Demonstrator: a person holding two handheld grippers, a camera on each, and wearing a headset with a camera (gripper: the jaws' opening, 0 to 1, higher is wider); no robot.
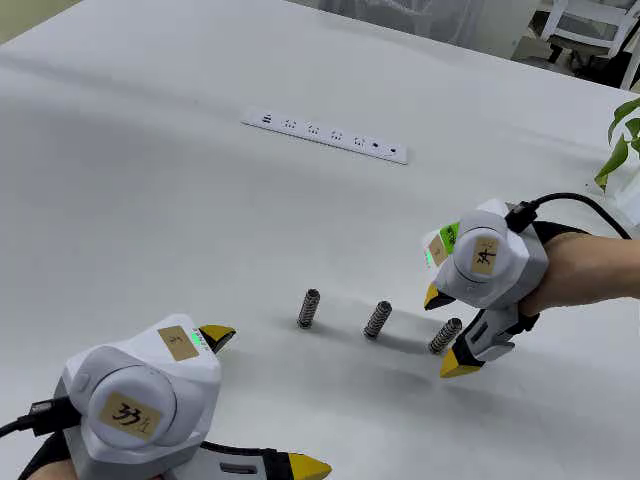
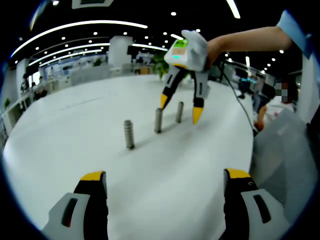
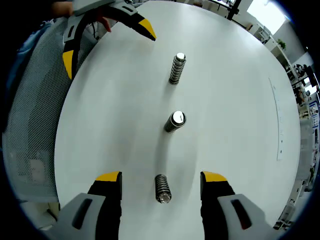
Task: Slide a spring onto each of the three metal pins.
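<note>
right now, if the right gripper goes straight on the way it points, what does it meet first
Probably the nearest spring, which stands between the open jaws of the right gripper; beyond it, the white table. Depth is unclear.

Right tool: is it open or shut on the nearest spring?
Open. In the right gripper view the right tool has its yellow tips apart on either side of the nearest spring, with gaps showing both sides.
</note>
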